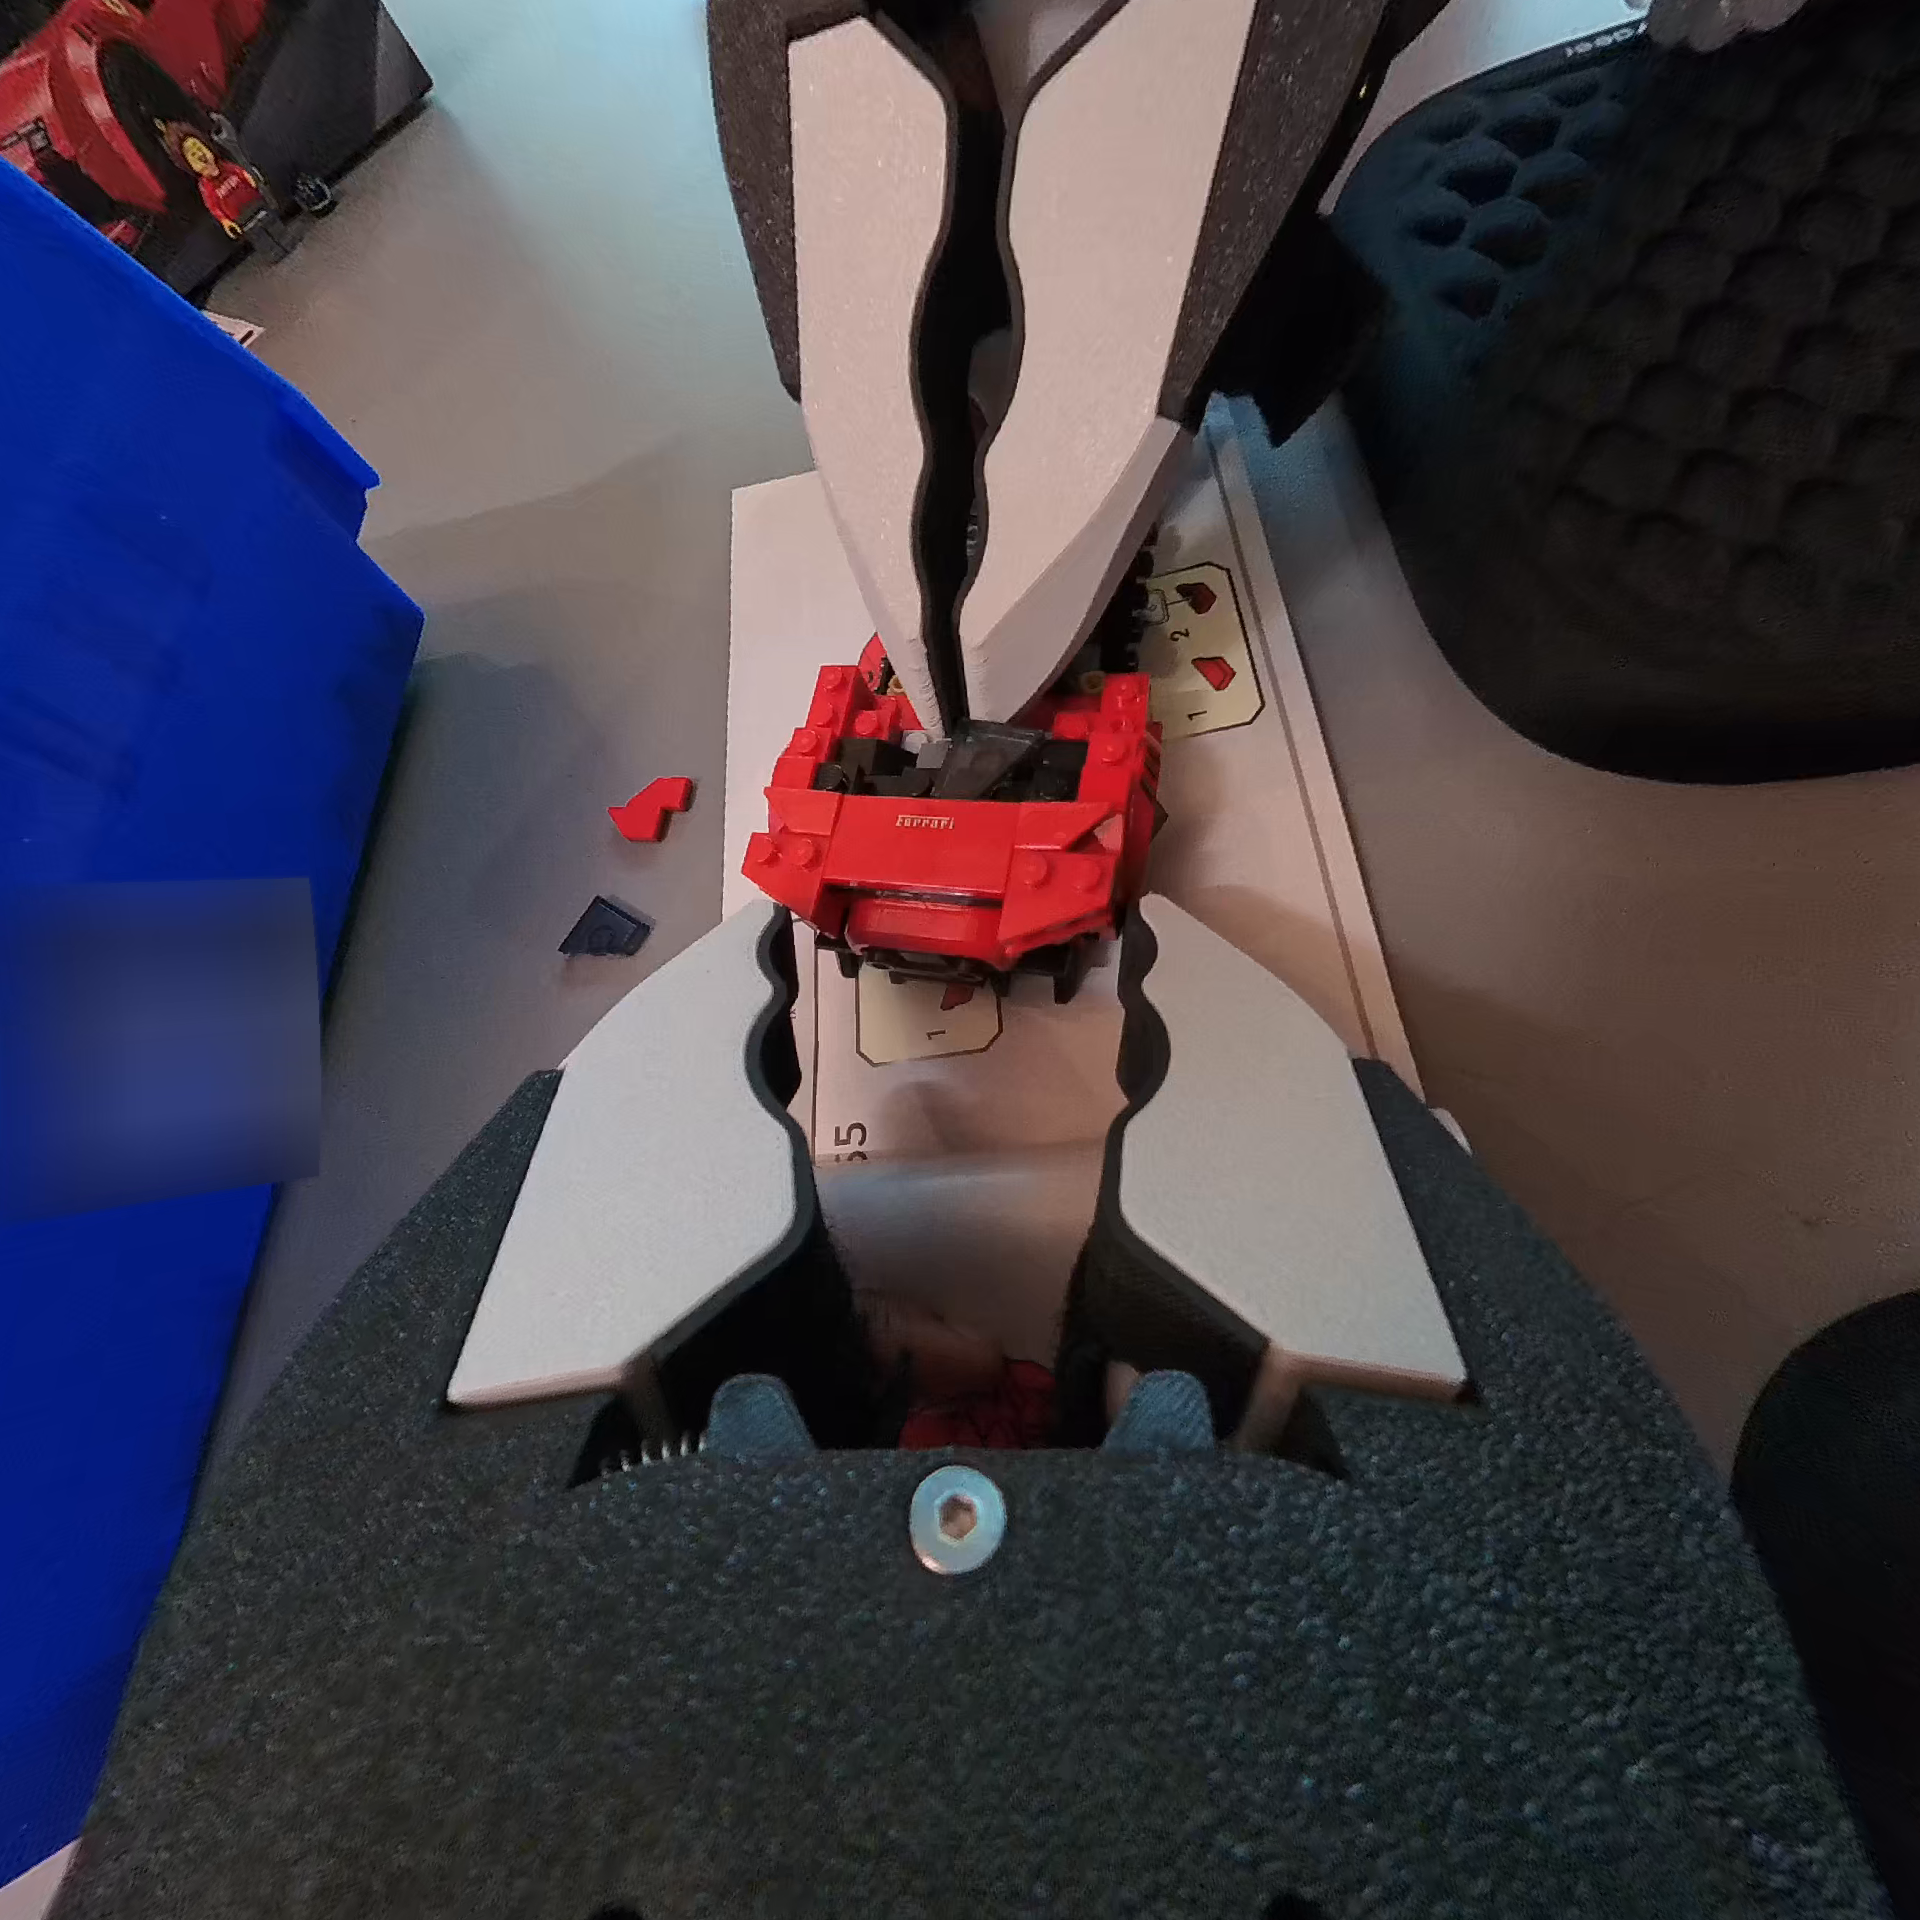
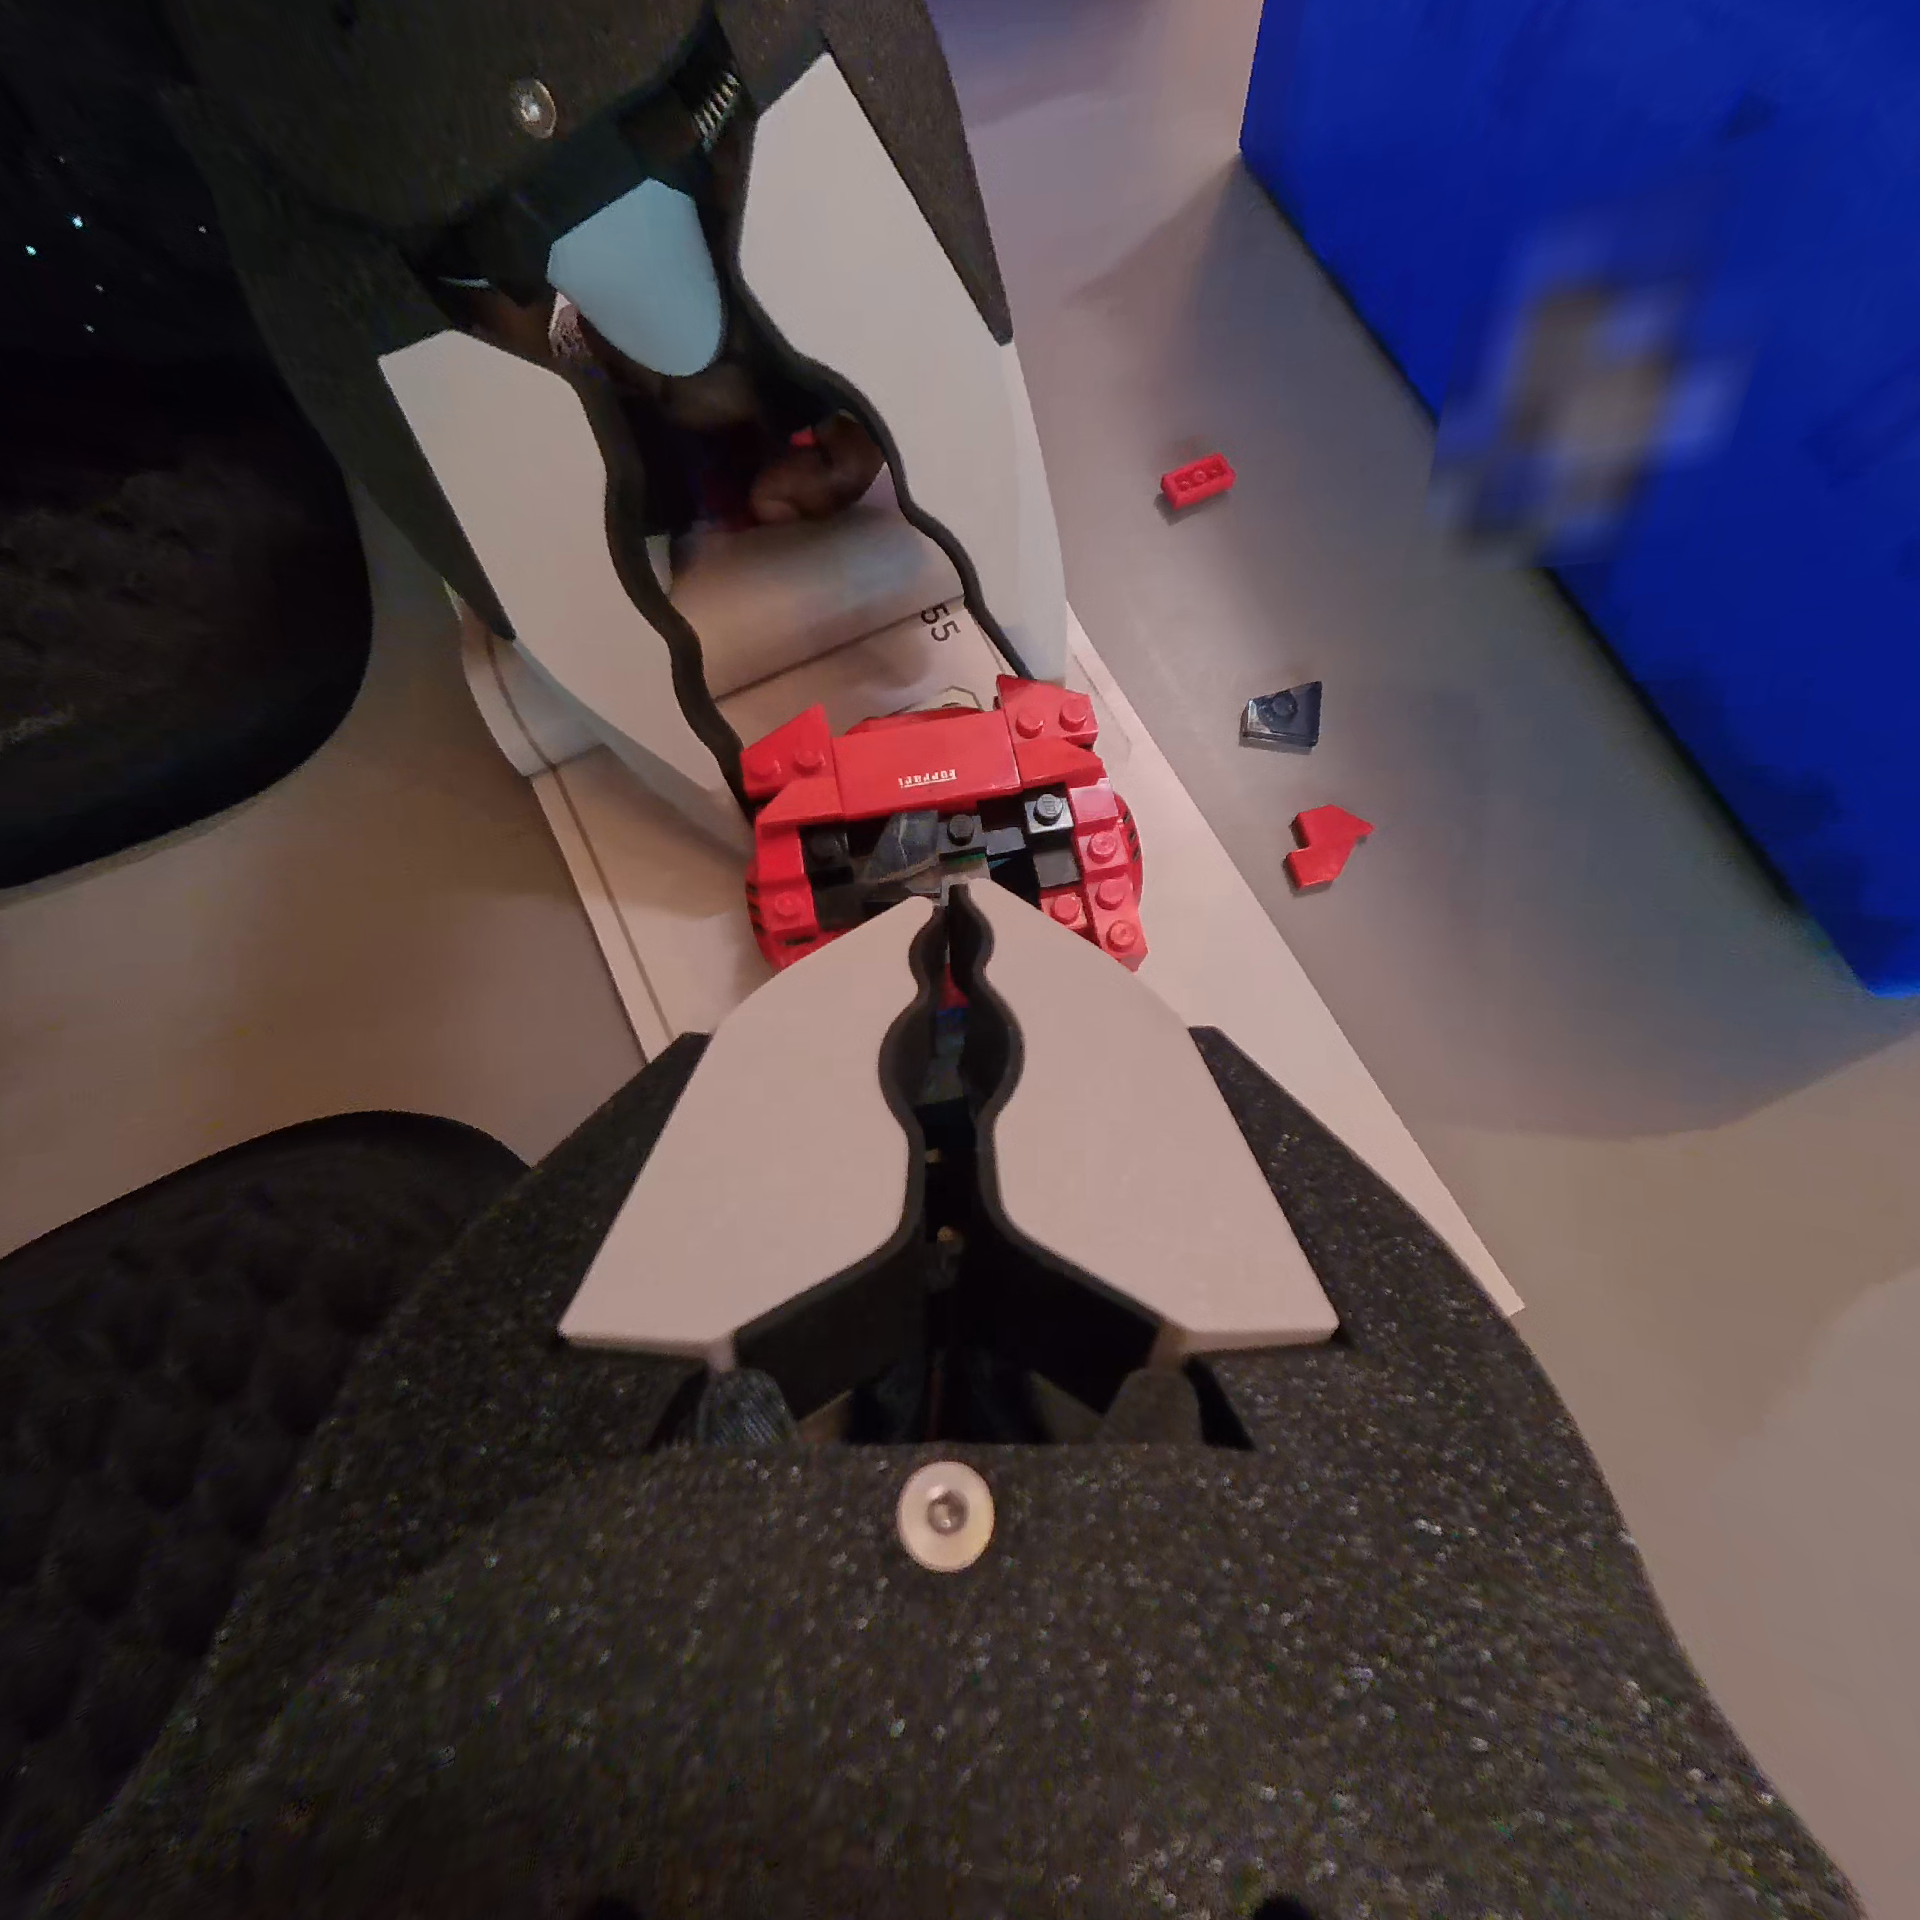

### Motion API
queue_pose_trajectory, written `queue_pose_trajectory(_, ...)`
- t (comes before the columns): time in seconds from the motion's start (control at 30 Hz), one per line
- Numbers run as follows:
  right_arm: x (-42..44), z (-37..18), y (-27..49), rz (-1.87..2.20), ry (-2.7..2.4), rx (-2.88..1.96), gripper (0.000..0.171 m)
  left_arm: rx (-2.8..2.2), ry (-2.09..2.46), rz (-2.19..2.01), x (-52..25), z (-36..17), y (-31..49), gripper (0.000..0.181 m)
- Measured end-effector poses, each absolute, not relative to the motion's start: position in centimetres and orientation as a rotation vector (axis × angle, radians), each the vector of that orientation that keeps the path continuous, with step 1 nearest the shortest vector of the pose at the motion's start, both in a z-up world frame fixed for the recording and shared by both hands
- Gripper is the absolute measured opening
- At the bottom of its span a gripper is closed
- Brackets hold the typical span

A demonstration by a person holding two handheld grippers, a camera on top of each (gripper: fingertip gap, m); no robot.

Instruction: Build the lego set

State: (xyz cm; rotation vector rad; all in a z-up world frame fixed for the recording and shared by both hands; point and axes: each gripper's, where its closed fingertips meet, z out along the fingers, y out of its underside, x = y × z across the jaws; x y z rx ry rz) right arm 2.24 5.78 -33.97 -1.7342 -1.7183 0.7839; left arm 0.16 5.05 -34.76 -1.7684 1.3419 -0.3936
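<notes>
While the red car model (image 1: 951,831) sits on the open instruction booklet (image 1: 790,582), a dark translucent wedge piece (image 1: 982,758) lies tilted in the model's open black cavity, not yet seated. The right gripper (image 2: 948,896) reaches over the model from its far end, its jaws closed almost to touching with their tips at the edge of that piece; whether they actually pinch it cannot be told. The left gripper (image 1: 951,940) stands at the model's tail, jaws spread about as wide as the body, one finger just beside each rear corner; contact with the model is not clearly visible.

Beside the model, off the booklet on the grey table (image 1: 520,436), lie a red angled plate (image 1: 651,808) and a dark blue wedge plate (image 1: 605,928); a small red brick (image 2: 1197,480) lies farther along the same side. Beyond these stands a blue bin (image 1: 156,623). On the model's opposite side are dark quilted cushions (image 1: 1662,364), and the set's box (image 1: 156,125) stands past the bin.

Risks, as a judgement: pressing the tilted piece down off its studs could jam it or loosen neighbouring bricks, and with the left jaws not gripping, the model may slide on the smooth paper. Room for movement is narrow: both grippers crowd the model's ends, the bin wall closes the loose-parts side, and a sideways sweep there would scatter the spare pieces. Lifting straight up appears the freest way out.
</notes>
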Motion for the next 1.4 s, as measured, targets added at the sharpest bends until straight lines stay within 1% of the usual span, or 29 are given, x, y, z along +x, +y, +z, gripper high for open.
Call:
queue_pose_trajectory(0.37,2.6,-33.6,6.0,0.808,-1.706,-1.736,0.001,-1.816,1.343,-0.373,-1.0,-34.8,4.4,0.056)
queue_pose_trajectory(0.43,2.7,-33.5,5.9,0.827,-1.699,-1.738,0.001,-1.789,1.297,-0.406,-1.3,-33.6,4.3,0.046)
queue_pose_trajectory(0.47,2.7,-33.6,5.9,0.834,-1.700,-1.739,0.000,-1.764,1.260,-0.432,-1.2,-32.8,4.4,0.036)
queue_pose_trajectory(0.53,2.8,-33.8,5.8,0.836,-1.704,-1.744,0.001,-1.717,1.188,-0.499,-1.0,-31.3,4.5,0.009)
queue_pose_trajectory(0.57,2.8,-33.9,5.7,0.838,-1.704,-1.744,0.000,-1.709,1.158,-0.518,-0.8,-30.9,4.8,0.002)
queue_pose_trajectory(0.6,2.7,-34.0,5.7,0.842,-1.704,-1.747,0.001,-1.712,1.142,-0.517,-0.7,-30.8,5.1,0.000)
queue_pose_trajectory(0.8,2.8,-34.1,5.5,0.853,-1.706,-1.752,0.000,-1.766,1.211,-0.502,0.3,-32.7,5.3,0.000)
queue_pose_trajectory(1.4,2.5,-33.7,5.5,0.871,-1.680,-1.753,0.000,-1.814,1.246,-0.502,0.9,-32.9,4.9,0.000)
